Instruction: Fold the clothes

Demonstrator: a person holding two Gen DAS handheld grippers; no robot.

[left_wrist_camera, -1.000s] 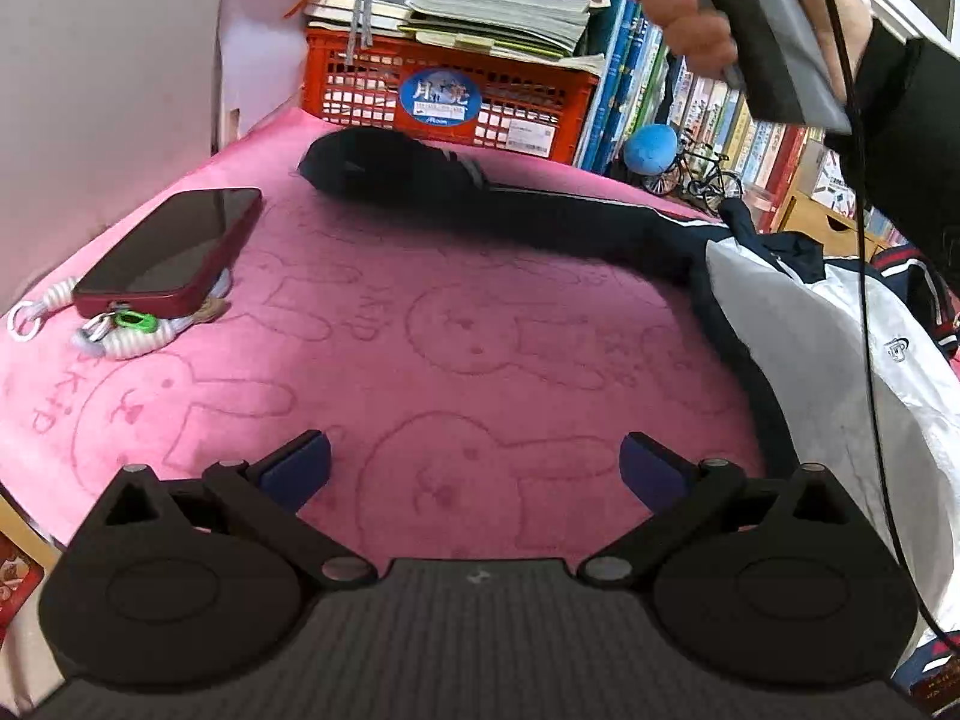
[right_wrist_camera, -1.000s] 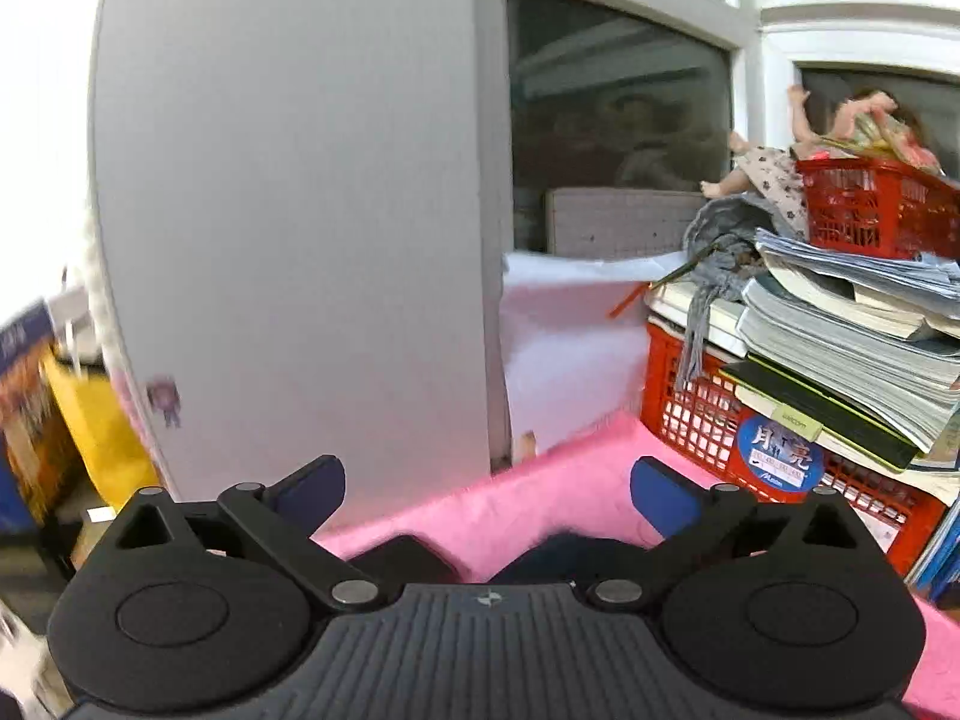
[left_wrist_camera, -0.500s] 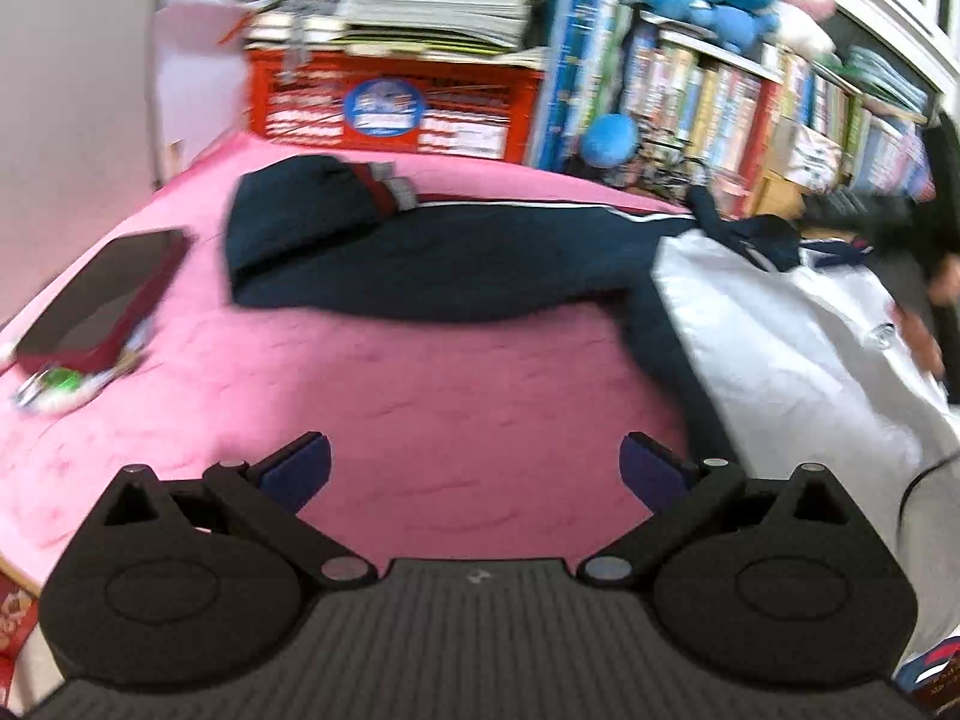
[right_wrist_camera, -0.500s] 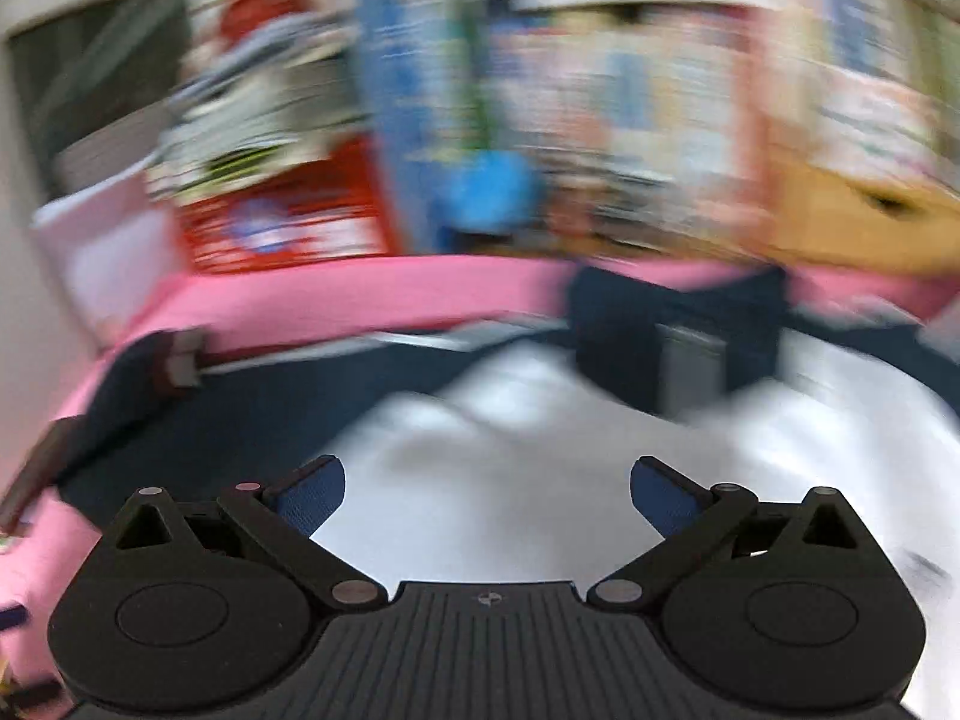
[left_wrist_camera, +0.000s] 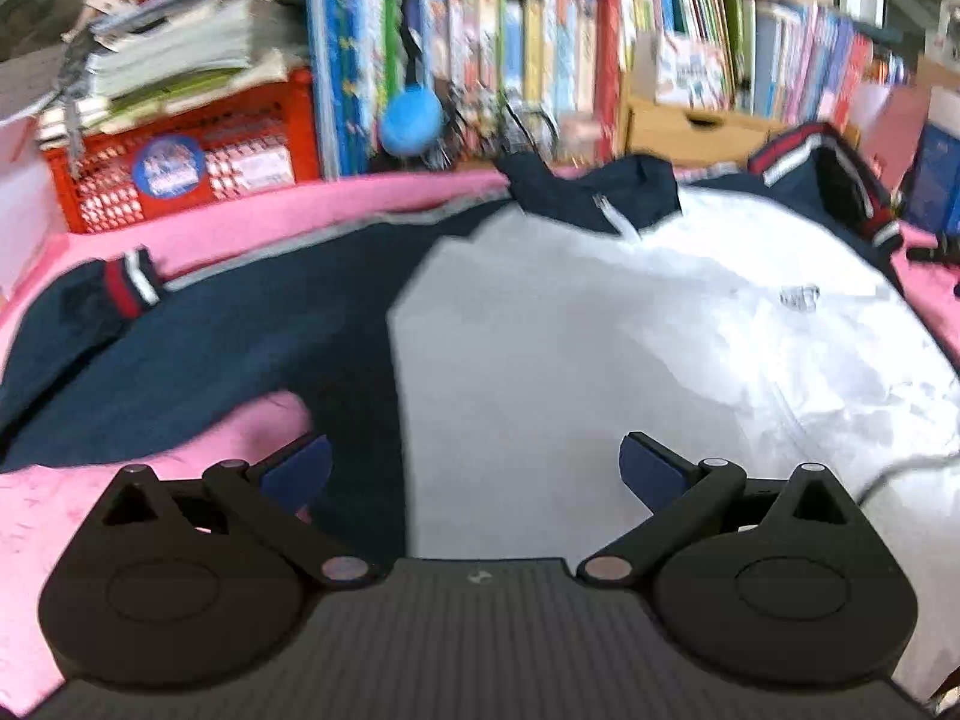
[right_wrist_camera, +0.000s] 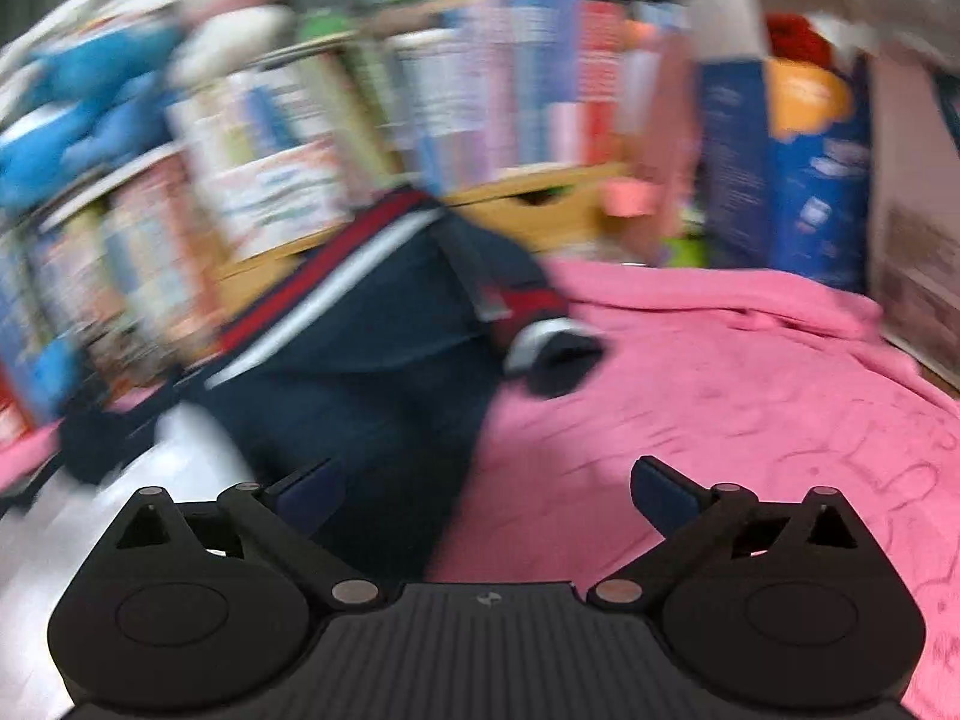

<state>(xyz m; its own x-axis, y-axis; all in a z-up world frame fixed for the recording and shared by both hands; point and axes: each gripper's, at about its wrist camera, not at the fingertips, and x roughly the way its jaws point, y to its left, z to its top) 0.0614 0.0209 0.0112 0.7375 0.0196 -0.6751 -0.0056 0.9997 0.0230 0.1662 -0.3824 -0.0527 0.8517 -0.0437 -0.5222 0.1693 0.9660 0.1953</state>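
Garment: a white-bodied zip jacket with navy sleeves and navy collar point(left_wrist_camera: 630, 324) lies spread flat on a pink towel-like cloth printed with faint rabbit outlines point(right_wrist_camera: 720, 396), which covers the tabletop.
Landmark: the jacket's navy collar point(left_wrist_camera: 594, 192) sits at the far edge of the cloth, just in front of a row of upright colourful books point(left_wrist_camera: 540, 54).
Left sleeve end: one navy sleeve runs out left of the collar, ending in a red, white and navy striped cuff point(left_wrist_camera: 129, 288) near a red plastic crate stacked with papers point(left_wrist_camera: 180, 168).
Right sleeve end: the other navy sleeve point(right_wrist_camera: 372, 372), with red and white stripes, lies right of the collar and is bunched up against the books (heavily blurred in the right wrist view).
Left claw: the left claw point(left_wrist_camera: 474, 468) has its blue-padded fingers spread wide and holds nothing; it hovers over the near part of the jacket, on the viewer's side of the collar, about where white body meets navy sleeve.
Right claw: the right claw point(right_wrist_camera: 486, 495) is likewise spread wide and empty, over the edge where the navy sleeve meets bare pink cloth, right of the collar.
Contact: whether either claw touches the fabric cannot be told.
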